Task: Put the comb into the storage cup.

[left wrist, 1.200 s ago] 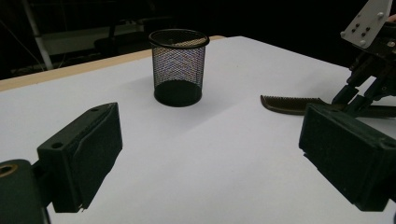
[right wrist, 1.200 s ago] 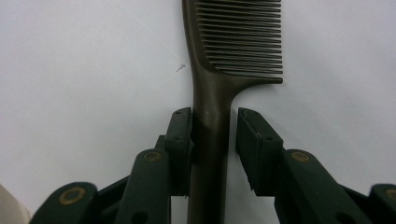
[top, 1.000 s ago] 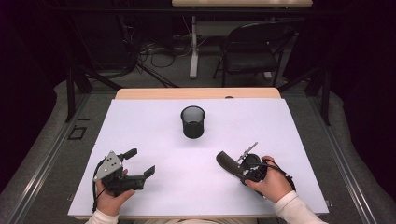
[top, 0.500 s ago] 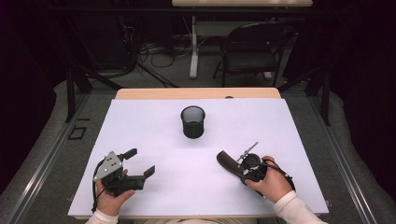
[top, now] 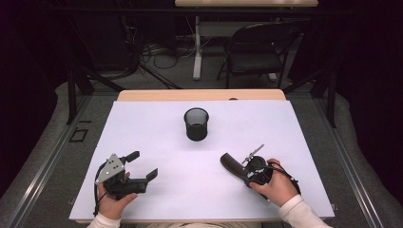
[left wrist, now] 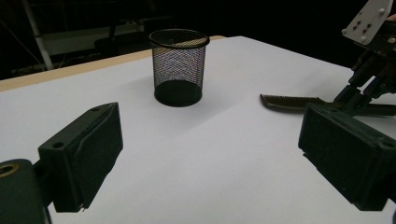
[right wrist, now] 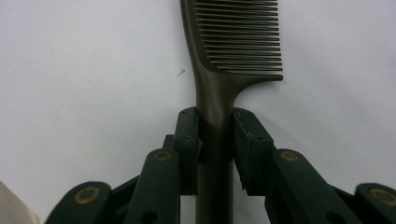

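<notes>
Closing on the comb (right wrist: 219, 93) handle, the right gripper (right wrist: 215, 140) had clamped it, readying a lift toward the cup (top: 196, 123).

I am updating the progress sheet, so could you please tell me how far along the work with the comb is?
Done: the right gripper has closed its jaws on the handle of the dark brown plastic comb. In hand: the comb appears to lie on the white table sheet, not lifted. Left, probably: carrying it to the black wire mesh cup, which looks empty. The left gripper is open, holding nothing.
</notes>
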A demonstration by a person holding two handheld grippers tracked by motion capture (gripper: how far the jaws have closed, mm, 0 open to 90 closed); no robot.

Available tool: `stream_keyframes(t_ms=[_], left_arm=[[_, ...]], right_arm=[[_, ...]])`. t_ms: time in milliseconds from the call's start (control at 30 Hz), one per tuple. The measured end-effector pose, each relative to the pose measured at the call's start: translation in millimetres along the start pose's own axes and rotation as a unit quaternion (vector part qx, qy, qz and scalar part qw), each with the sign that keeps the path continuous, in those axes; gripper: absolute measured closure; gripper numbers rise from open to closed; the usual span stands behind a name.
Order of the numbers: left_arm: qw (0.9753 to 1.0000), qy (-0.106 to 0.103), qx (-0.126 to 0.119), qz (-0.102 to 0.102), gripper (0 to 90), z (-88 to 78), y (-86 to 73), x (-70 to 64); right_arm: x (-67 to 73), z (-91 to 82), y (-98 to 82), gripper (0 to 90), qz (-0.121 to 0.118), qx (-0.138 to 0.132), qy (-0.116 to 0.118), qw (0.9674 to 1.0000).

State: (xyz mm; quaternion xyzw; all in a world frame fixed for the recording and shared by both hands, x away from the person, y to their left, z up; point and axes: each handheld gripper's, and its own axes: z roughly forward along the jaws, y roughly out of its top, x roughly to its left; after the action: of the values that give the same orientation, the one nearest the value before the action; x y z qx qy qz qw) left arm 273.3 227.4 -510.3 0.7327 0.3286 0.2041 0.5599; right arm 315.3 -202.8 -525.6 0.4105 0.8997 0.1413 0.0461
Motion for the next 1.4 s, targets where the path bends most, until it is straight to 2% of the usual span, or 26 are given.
stream_keyframes(t_ms=[133, 167, 200, 233, 267, 400, 667, 1000, 1400], left_arm=[[1.0, 0.0, 0.0, 0.0, 6.5, 0.0, 0.0, 0.0], [1.0, 0.0, 0.0, 0.0, 6.5, 0.1, 0.0, 0.1], [1.0, 0.0, 0.0, -0.001, 6.5, 0.1, -0.1, 0.1], [1.0, 0.0, 0.0, 0.0, 6.5, 0.2, -0.1, 0.2], [1.0, 0.0, 0.0, -0.001, 6.5, 0.2, -0.1, 0.1], [1.0, 0.001, 0.001, -0.002, 6.5, 0.4, -0.1, -0.2], [1.0, 0.002, 0.001, -0.001, 6.5, 0.0, -0.1, 0.3], [1.0, 0.002, 0.001, -0.002, 6.5, 0.3, -0.1, 0.2], [1.0, 0.001, 0.001, 0.0, 6.7, 0.0, -0.1, 0.4]], right_arm=[[-1.7, -2.7, 0.3, 72.4, -0.001, -0.023, 0.005, 0.9997], [-1.9, -5.9, 1.3, 72.4, 0.0, -0.008, 0.005, 1.0], [-1.6, -3.9, 0.5, 72.4, 0.004, -0.029, 0.007, 0.9995], [-1.9, -4.7, 0.7, 72.4, 0.003, -0.028, 0.008, 0.9996], [-1.8, -4.1, 0.5, 72.4, 0.005, -0.04, 0.01, 0.9991], [-1.8, -7.5, 1.8, 72.4, 0.005, -0.044, 0.011, 0.999], [-4.4, -12.9, 3.9, 72.4, 0.012, -0.078, 0.017, 0.9967], [-3.9, -20.1, 5.9, 72.5, 0.018, -0.132, 0.026, 0.9907], [1.1, -26.2, 14.4, 72.4, 0.012, -0.173, 0.044, 0.9838]])
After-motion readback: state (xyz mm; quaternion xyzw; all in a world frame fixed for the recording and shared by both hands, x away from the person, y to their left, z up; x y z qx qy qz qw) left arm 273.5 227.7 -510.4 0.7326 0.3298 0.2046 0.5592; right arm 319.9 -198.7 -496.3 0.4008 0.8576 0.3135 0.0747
